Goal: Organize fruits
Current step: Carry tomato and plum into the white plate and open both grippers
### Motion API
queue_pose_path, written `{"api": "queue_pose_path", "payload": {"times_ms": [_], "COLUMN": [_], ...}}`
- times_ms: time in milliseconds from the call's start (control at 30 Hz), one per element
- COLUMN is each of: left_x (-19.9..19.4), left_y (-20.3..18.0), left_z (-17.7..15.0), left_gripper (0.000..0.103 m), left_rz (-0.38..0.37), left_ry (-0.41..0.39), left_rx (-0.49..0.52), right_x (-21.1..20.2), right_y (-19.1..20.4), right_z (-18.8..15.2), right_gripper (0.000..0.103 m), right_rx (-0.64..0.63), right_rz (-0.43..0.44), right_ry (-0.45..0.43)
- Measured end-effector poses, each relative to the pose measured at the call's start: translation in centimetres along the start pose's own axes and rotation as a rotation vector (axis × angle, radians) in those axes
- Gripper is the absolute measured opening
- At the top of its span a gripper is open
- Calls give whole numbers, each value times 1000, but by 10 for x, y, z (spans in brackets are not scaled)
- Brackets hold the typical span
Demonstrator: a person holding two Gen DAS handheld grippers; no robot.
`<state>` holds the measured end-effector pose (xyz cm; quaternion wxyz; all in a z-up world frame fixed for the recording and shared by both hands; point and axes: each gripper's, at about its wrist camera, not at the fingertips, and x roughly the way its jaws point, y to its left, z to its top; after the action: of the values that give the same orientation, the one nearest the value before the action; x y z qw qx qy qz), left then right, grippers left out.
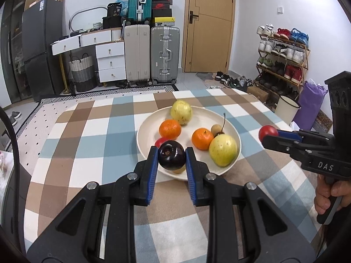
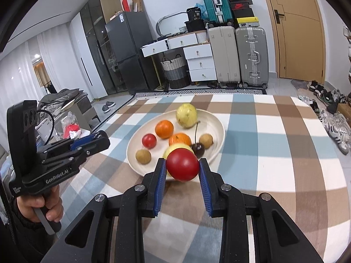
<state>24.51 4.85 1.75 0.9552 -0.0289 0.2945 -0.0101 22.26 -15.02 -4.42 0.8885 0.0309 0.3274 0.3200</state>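
A cream plate (image 1: 221,115) (image 2: 216,118) sits on the checked tablecloth. It holds two yellow-green pears (image 1: 181,111) (image 1: 223,150), two oranges (image 1: 170,128) (image 1: 202,138), a small red fruit (image 2: 149,140), brown longans (image 2: 143,156) (image 2: 206,140) and a dark cherry (image 2: 198,149). My left gripper (image 1: 172,155) is shut on a dark purple plum (image 1: 171,155) just above the plate's near rim. My right gripper (image 2: 182,167) is shut on a red tomato (image 2: 182,164) above the plate's near edge; it shows in the left wrist view (image 1: 268,133) to the right of the plate.
The table (image 1: 87,135) has a blue, brown and white checked cloth. Beyond its far edge stand suitcases (image 1: 164,54), white drawers (image 1: 110,61), a fridge (image 1: 41,50) and a door (image 1: 209,24). A shoe rack (image 1: 283,54) and a white bin (image 1: 286,109) stand at the right.
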Motion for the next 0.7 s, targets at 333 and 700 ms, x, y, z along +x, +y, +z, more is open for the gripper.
{"api": "queue_pose_path", "payload": {"times_ms": [333, 700], "left_x": [11, 35], "left_y": [-3, -6], "left_z": [11, 6], "left_gripper": [22, 22], "left_rz": [0, -15], "left_ry": [-23, -4], "left_rx": [-27, -29], "right_x": [14, 41], "right_y": [2, 4], "right_z": [21, 25], "right_gripper": [30, 30], "right_rx": [-13, 5], "right_rz": [0, 10], "right_ry": [-2, 11]}}
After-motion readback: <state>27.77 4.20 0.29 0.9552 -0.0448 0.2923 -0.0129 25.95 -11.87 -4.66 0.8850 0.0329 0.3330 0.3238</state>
